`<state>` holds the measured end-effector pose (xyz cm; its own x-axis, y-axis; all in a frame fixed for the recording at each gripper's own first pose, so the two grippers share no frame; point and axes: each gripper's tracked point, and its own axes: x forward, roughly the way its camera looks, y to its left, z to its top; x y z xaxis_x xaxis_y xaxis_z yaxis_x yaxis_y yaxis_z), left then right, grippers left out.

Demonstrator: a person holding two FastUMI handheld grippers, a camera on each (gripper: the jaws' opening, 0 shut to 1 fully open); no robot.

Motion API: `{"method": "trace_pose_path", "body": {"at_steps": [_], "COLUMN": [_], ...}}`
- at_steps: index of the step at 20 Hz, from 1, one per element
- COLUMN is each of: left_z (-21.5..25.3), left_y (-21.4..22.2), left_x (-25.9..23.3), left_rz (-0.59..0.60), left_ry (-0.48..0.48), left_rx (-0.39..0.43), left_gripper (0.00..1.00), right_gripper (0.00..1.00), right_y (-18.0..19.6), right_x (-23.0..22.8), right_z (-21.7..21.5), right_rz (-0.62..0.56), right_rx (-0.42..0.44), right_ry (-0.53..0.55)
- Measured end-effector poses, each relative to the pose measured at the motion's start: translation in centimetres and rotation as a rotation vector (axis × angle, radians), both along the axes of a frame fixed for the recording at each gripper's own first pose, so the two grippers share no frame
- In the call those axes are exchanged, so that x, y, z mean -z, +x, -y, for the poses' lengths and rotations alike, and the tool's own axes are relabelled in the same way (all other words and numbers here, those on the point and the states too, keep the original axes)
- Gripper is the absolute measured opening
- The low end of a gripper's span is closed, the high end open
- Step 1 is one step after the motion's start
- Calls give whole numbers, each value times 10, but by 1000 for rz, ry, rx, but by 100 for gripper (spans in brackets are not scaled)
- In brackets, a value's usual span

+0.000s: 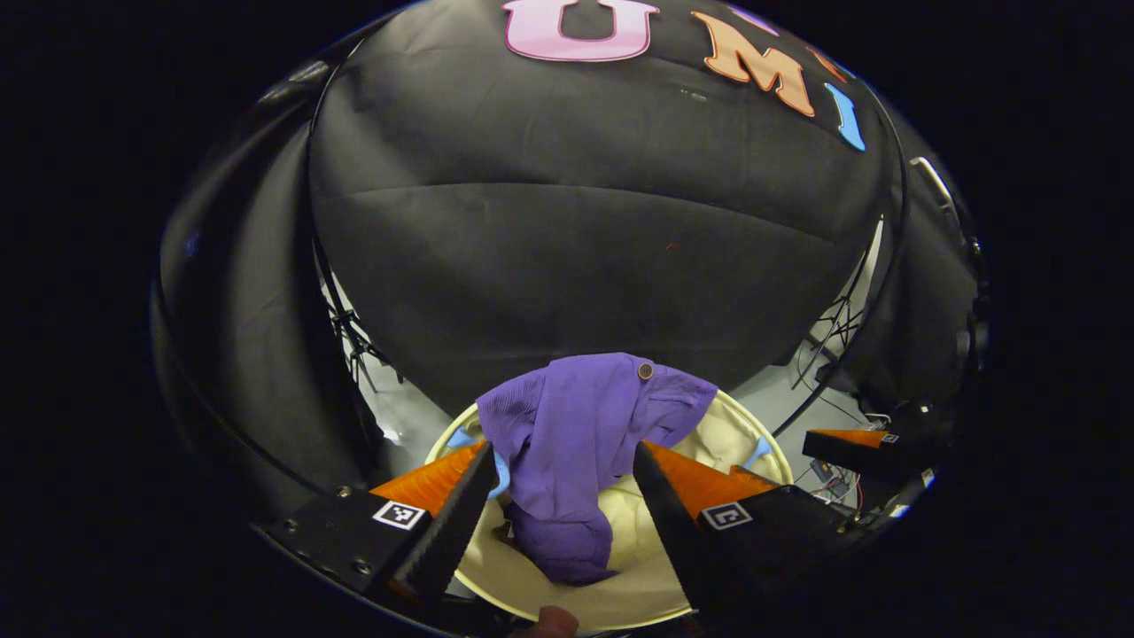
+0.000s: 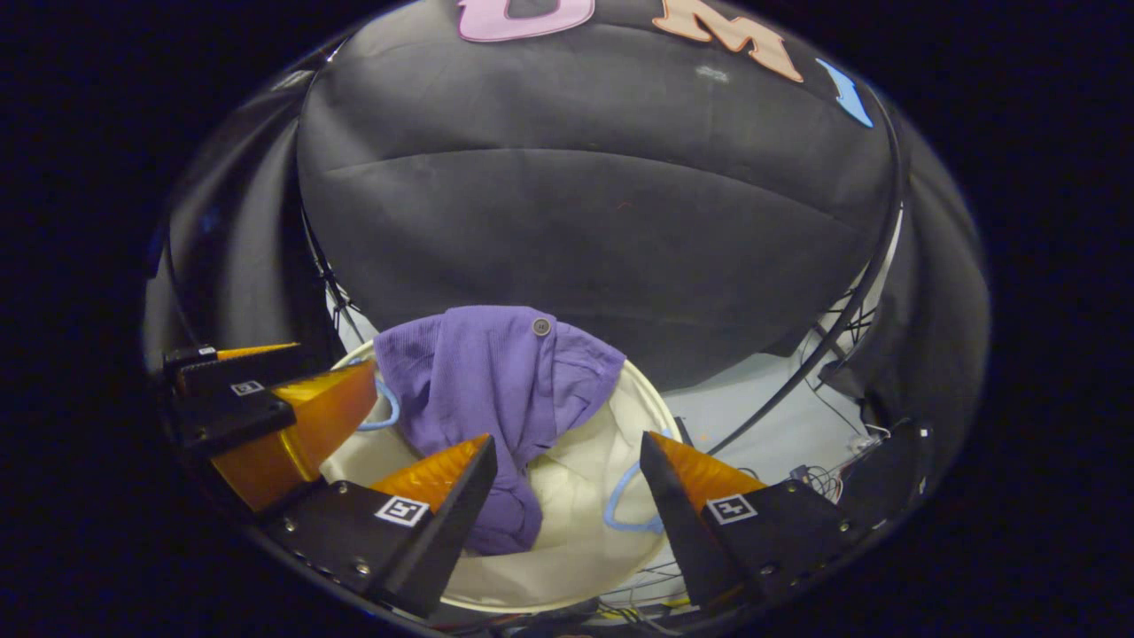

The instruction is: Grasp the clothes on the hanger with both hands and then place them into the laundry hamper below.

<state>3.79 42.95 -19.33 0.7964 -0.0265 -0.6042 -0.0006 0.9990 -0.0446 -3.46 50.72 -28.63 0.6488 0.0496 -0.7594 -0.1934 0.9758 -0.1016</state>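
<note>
Purple garment (image 1: 567, 452) is draped over the far rim of the laundry hamper (image 1: 620, 602), most of it hanging down inside against the cream liner. A small round button (image 1: 645, 370) sits at its top edge by the rim. No readable brand or label on the cloth; the only markings are the square black-and-white fiducial tags (image 1: 397, 514) on the gripper bodies, not legible as text.

Left gripper (image 1: 560, 461): jaws spread wide, nothing clamped. The garment shows through the gap but neither finger touches it. A fingertip (image 1: 549, 622) of the holding hand pokes in at the bottom edge of the left gripper view. That view also catches the right gripper (image 1: 855, 447) off to its right, beyond the hamper rim.

Right gripper (image 2: 567, 452): jaws also wide, empty, hanging over the hamper mouth. The right gripper view shows the blue loop handles (image 2: 625, 505) on the hamper clearly, one each side, plus the left gripper on its left, near the rim.

Cables (image 2: 824, 483) lie on the pale floor (image 2: 762, 390) right of the hamper. Open floor between hamper and back wall.
</note>
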Motion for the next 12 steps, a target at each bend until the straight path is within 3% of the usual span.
{"method": "trace_pose_path", "body": {"at_steps": [7, 12], "left_z": [-10, -14], "left_y": [-5, 6], "left_x": [-49, -113], "left_rz": [48, 146], "left_ry": [-10, -14], "left_rx": [-17, -10], "left_gripper": [97, 97], "right_gripper": [98, 99], "right_y": [10, 22], "right_x": [-58, -120], "right_z": [2, -4], "right_rz": [60, 130], "right_rx": [15, -12], "right_ry": [20, 21]}}
